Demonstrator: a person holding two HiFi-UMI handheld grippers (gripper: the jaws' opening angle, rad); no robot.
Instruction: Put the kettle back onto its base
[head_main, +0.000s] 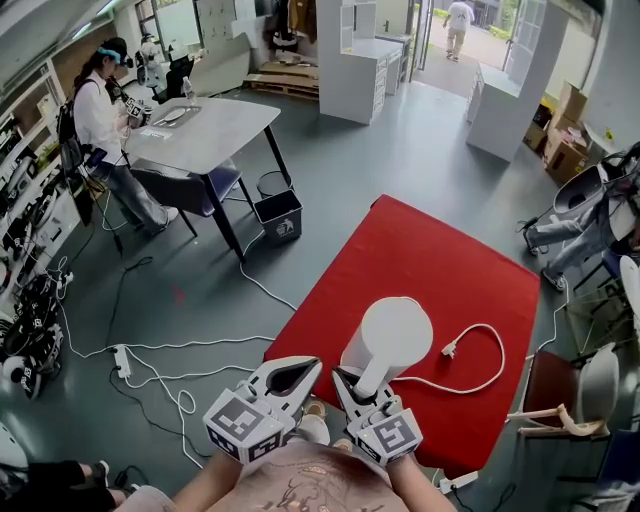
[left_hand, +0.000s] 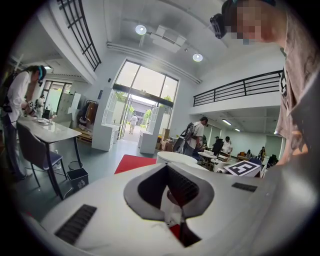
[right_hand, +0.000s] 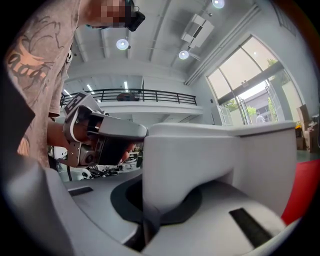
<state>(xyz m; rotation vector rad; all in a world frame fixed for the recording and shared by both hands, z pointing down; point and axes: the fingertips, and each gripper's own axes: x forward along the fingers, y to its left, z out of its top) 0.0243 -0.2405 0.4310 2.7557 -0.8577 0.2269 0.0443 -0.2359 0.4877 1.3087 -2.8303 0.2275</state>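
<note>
1 kettle over red mat, white cord beside, bin, table beyond

A red table carries a white cord with its plug.

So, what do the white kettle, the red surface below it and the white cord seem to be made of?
Kettle: likely plastic, matte white; its surface is even and dull, with no metallic glint.
Red surface: probably cloth or felt, matte; flat colour, no reflections, but any weave is too small to see.
Cord: flexible plastic or rubber sheath, smooth white; it lies in soft curves.
</note>
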